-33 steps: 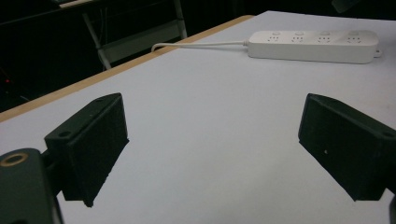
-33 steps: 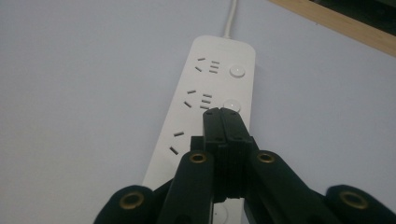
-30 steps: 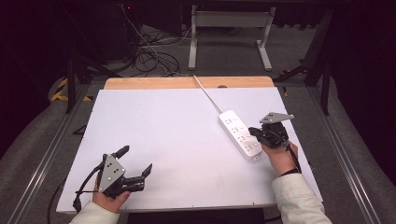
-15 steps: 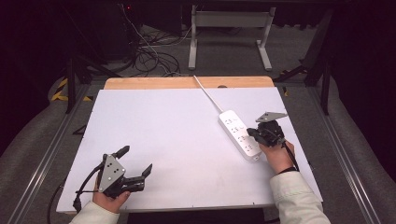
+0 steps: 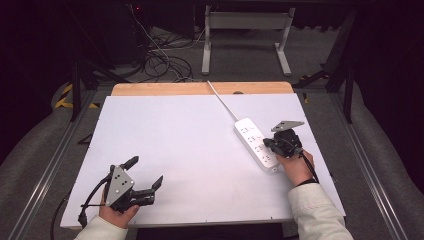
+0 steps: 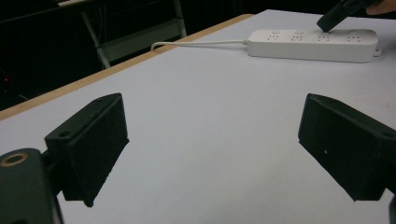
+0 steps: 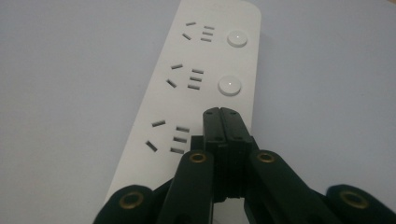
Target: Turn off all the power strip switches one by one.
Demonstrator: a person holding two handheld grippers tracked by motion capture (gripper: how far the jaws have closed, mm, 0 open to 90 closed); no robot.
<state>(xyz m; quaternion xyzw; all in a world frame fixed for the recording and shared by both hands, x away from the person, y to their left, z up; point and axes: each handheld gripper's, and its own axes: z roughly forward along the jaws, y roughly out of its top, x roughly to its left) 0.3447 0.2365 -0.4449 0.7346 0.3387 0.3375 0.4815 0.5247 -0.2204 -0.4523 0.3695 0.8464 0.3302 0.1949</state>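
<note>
While the right gripper (image 5: 268, 145) holds its jaws pressed fully together with nothing between them, their tips rest on the top of the white power strip (image 5: 255, 144), which lies at the right of the table (image 5: 175, 140), its cord running to the far edge. At the near left, the left gripper (image 5: 147, 172) stands wide open and holds nothing.
</note>
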